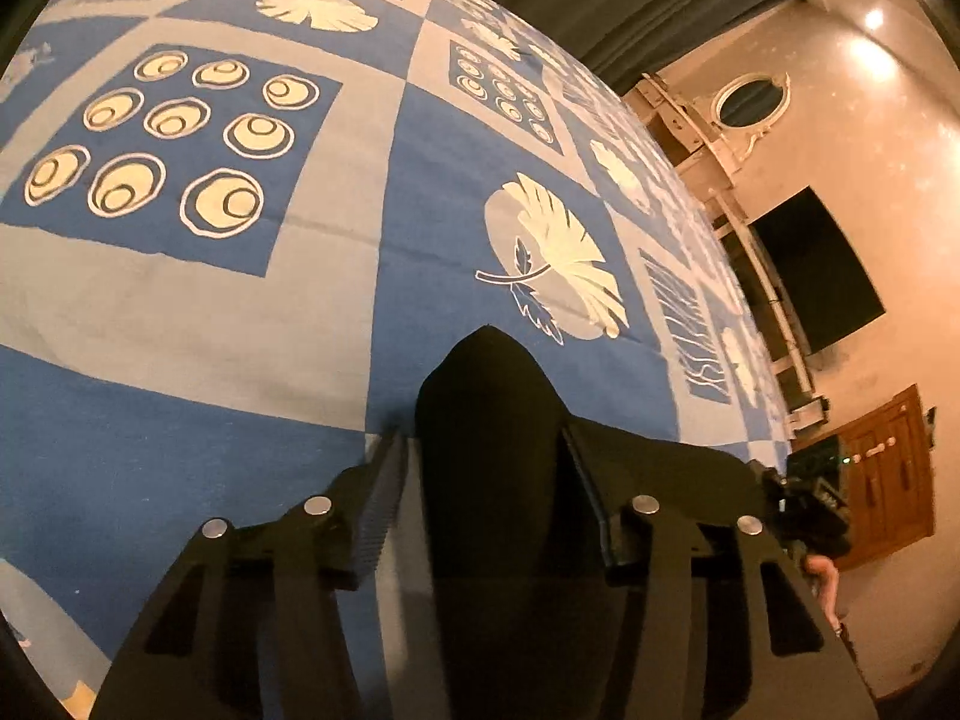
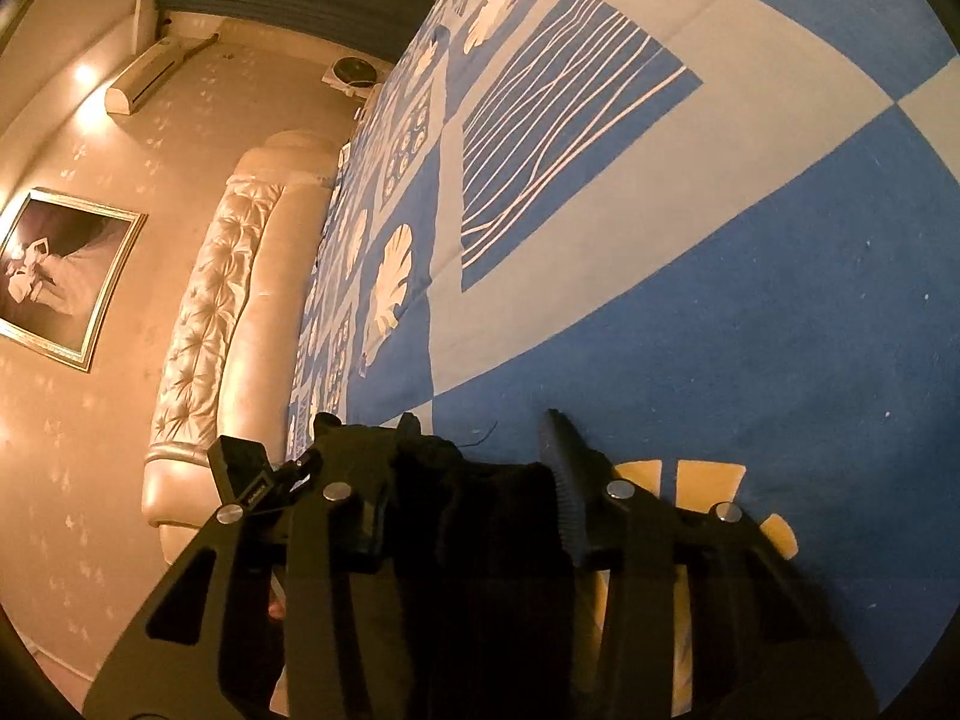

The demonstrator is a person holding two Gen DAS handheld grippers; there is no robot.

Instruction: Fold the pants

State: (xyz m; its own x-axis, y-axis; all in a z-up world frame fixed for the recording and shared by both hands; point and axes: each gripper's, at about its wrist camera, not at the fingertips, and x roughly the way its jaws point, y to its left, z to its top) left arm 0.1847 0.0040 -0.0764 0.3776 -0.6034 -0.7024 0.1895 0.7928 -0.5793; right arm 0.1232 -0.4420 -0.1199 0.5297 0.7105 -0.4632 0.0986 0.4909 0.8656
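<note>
Pants [image 1: 486, 420] of black cloth sit between the fingers of both tools, spread over a bed covered by a blue and grey patterned bedspread [image 1: 198, 312]. In the left wrist view the left gripper [image 1: 480, 450] points down at the bedspread, and a rounded peak of the dark fabric rises between its two fingers and reaches past their tips; the right finger lies against the cloth, while a thin pale gap shows beside the ribbed left finger [image 1: 384, 492], so whether the claw truly pinches the fabric I cannot tell. In the right wrist view the right gripper [image 2: 480, 438] holds a bunched fold of the same black cloth [image 2: 492, 516], which fills the space from one finger to the other, so this claw is pinching the pants. A loose thread sticks out from the bunch near the fingertips. The padded cream headboard [image 2: 240, 312] runs along the bed's far edge in that view, below a framed picture [image 2: 60, 276] on the wall.
</note>
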